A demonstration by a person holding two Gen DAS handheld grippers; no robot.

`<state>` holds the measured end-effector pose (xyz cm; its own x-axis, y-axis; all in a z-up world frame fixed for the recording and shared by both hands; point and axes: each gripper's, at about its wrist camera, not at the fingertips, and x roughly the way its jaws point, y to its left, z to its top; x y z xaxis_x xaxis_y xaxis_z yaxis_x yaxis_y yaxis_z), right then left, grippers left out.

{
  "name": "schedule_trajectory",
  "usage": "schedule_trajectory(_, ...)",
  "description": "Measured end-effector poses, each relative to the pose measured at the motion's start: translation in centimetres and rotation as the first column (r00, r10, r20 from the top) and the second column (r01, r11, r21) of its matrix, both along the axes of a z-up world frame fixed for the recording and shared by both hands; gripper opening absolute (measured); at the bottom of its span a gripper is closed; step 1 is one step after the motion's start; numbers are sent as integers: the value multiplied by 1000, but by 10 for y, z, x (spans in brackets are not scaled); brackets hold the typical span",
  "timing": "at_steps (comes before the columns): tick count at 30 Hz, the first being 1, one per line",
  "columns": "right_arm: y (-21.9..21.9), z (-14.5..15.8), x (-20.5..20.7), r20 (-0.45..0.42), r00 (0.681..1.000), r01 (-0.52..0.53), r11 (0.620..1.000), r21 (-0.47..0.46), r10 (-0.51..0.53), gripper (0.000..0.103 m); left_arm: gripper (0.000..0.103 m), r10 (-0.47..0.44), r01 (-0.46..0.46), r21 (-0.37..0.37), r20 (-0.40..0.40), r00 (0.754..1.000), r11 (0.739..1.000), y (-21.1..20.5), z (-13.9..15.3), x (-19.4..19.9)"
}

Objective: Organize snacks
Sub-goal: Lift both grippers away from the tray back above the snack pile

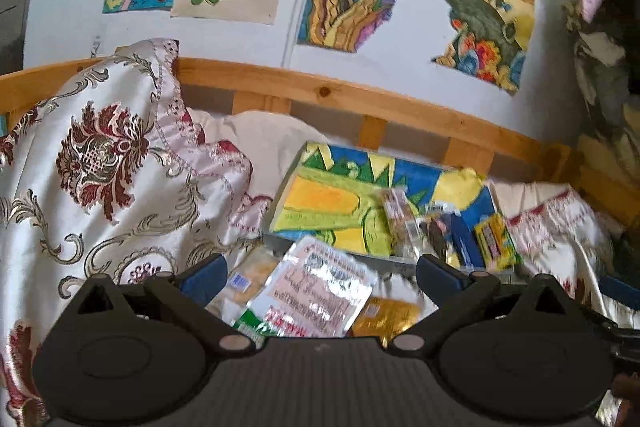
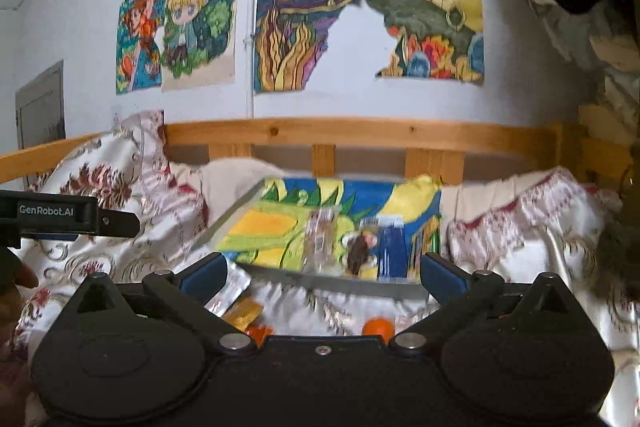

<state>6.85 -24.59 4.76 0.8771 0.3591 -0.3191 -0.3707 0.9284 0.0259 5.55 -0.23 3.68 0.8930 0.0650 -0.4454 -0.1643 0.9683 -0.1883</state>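
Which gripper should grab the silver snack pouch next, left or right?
Left, probably. The left gripper is open with the silver pouch lying right between its fingers. The right gripper, also open, sees only the pouch's corner beside its left finger.

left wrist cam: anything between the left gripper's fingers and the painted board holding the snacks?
Yes, in the left wrist view: a silvery foil packet lies between the open left gripper and the painted board, with a gold packet beside it.
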Motion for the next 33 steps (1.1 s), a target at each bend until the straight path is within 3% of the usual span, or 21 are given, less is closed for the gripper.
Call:
schedule_trajectory(9, 9, -11, -20, -89, 996, 0, 999, -52, -5, 102, 102, -87, 94, 30, -178, 980, 995, -1, -24, -3)
schedule_trajectory(24, 13, -32, -5, -282, 959, 9, 997, -74, -30, 102, 102, -104, 116, 28, -283, 953, 993, 2, -42, 1)
schedule_trajectory(33, 15, -33, -4, -292, 956, 13, 996, -83, -37, 102, 102, -92, 106, 30, -301, 949, 994, 4, -44, 1)
